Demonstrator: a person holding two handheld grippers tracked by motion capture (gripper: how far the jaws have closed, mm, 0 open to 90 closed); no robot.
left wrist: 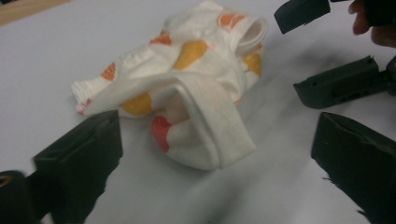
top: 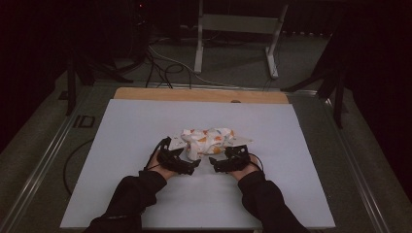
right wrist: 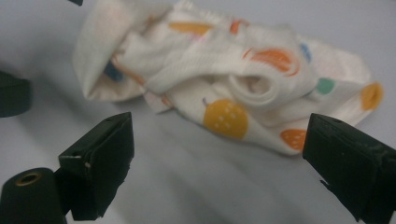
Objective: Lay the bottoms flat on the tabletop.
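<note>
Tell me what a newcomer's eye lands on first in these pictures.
First, the crumpled white cloth garment printed with orange, yellow and red fruit shapes, lying near the middle of the pale white board that covers the table. Next, the two black hand-held grippers just in front of it: the left gripper and the right gripper, both with jaws open and pointing at the cloth without touching it. Beyond the board, the dark floor carries tangled cables.

garment [top: 208, 141] on table [top: 121, 145] | left claw [top: 193, 166] near-left | right claw [top: 214, 162] near-right
</note>
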